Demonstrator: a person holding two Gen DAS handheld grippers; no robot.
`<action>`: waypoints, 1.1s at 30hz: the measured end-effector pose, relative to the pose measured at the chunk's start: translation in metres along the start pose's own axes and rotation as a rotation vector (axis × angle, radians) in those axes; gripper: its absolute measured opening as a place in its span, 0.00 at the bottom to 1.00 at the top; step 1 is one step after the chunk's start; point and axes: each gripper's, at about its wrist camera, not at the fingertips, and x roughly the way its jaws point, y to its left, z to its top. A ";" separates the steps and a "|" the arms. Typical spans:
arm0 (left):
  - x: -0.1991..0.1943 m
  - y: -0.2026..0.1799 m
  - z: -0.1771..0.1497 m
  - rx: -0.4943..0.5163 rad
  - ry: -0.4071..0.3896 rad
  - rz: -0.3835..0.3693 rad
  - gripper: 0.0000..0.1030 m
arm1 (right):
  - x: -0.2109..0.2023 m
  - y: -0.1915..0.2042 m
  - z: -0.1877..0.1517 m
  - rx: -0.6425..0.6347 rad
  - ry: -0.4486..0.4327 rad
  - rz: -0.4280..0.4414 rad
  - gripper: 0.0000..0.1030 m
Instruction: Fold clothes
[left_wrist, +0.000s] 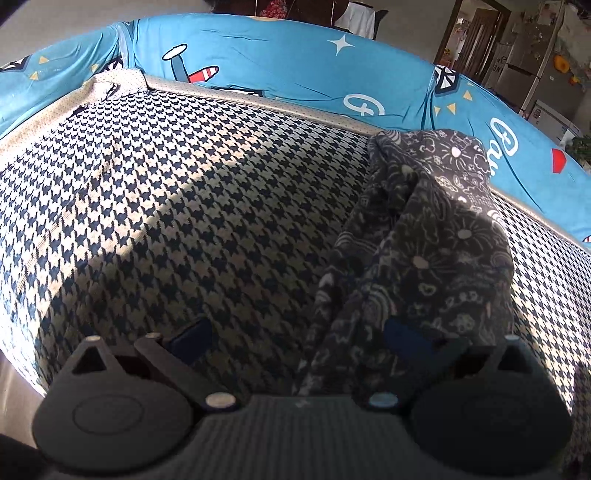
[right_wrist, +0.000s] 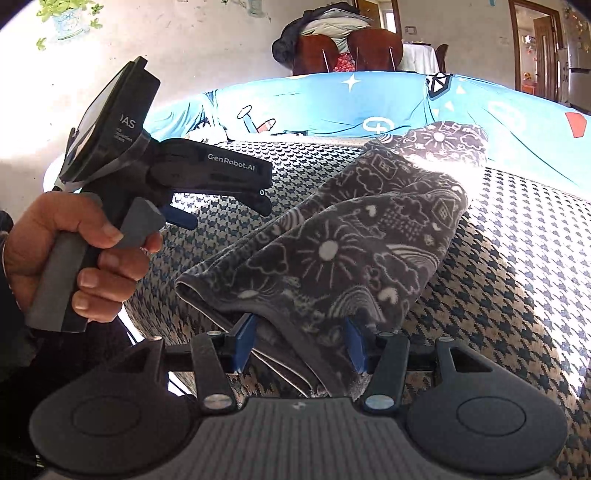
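— Right gripper (right_wrist: 301, 341): how are its jaws seen?

— They are held partly apart, with the near end of the dark garment (right_wrist: 354, 243) lying between the two blue pads (right_wrist: 244, 341). It cannot be told for certain whether the pads press on the cloth; a small gap seems to be seen at each side.

— And the left gripper (left_wrist: 295, 338)?

— It is opened wide. One blue pad is seen over the houndstooth cover (left_wrist: 155, 192), the other at the edge of the garment (left_wrist: 424, 236). Nothing is clamped by it. In the right wrist view it is held in a hand (right_wrist: 70, 254) to the left of the garment, apart from it.

— How is the garment described?

— A soft, fleecy cloth, dark grey, printed with white doodles: suns, clouds, rainbows, little houses. It is bunched in a long loose roll, with several layers and a pale edge shown at the near end.

— Where is it placed?

— On the houndstooth cover of the sofa seat, stretched from the near edge up to the blue cartoon-printed backrest cover (right_wrist: 332, 107), which is touched by its far end.
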 end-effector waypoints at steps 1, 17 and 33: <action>0.000 -0.001 -0.002 0.005 0.005 -0.001 1.00 | 0.000 0.002 -0.001 -0.012 -0.002 0.000 0.47; 0.014 0.000 -0.018 0.026 0.064 0.103 1.00 | 0.011 0.007 -0.002 0.016 0.022 0.094 0.10; 0.023 0.009 -0.025 0.011 0.073 0.178 1.00 | 0.012 -0.002 -0.004 0.049 0.092 0.108 0.12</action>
